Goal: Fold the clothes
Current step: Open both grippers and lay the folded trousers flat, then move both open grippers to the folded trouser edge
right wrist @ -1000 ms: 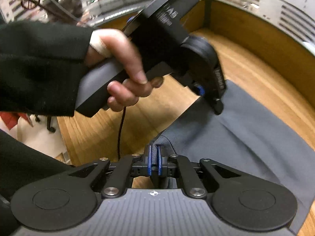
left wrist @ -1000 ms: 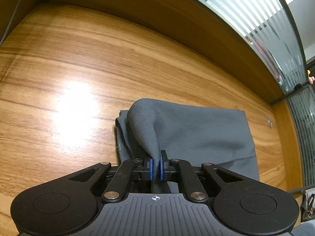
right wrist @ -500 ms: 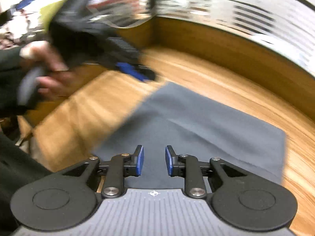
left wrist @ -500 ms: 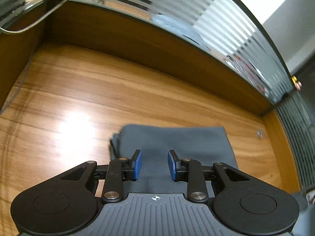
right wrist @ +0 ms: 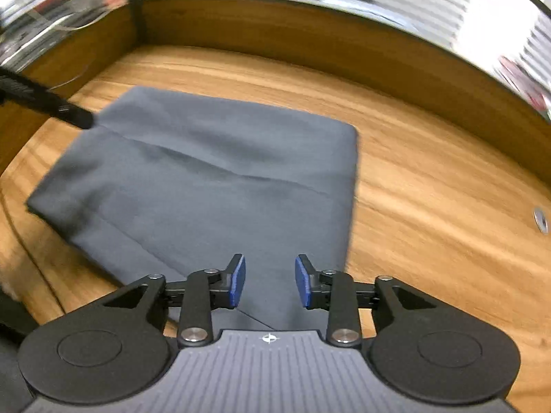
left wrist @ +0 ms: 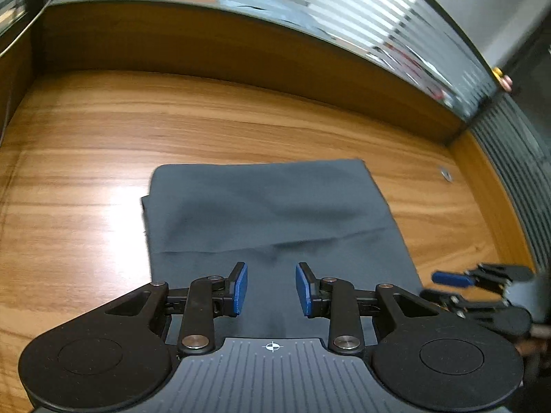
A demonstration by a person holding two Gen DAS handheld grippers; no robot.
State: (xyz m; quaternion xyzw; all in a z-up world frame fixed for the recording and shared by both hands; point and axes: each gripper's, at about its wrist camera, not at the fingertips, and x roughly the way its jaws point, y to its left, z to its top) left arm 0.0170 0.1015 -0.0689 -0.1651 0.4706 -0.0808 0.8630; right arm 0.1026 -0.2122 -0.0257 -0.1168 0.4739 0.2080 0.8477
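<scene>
In the left wrist view, we see our left gripper (left wrist: 271, 289) at the bottom centre of the frame with its blue pads (left wrist: 240, 287) well apart and nothing between them. The grey garment (left wrist: 272, 206) lies flat on the wooden table (left wrist: 86, 158), filling the middle of the frame and running down under the fingers. A folded edge crosses it from left to right a little above the pads, so the upper layer lies over the lower one. At the right edge of the frame, low down, the right gripper (left wrist: 458, 287) shows blurred beside the garment's right border; from this view we cannot tell how its fingers stand. A small metal fitting (left wrist: 446, 174) sits in the table at the right, apart from the cloth.

In the right wrist view, our right gripper (right wrist: 270, 284) is at the bottom centre, its blue pads (right wrist: 238, 282) spread apart and empty, hanging above the near part of the garment (right wrist: 213, 179). The cloth lies flat from the upper left towards the bottom centre, with a fold line slanting across its middle. At the left edge, a blurred black piece of the left gripper (right wrist: 51, 105) reaches to the garment's far left corner. The table (right wrist: 430, 186) is bare wood on the right.
</scene>
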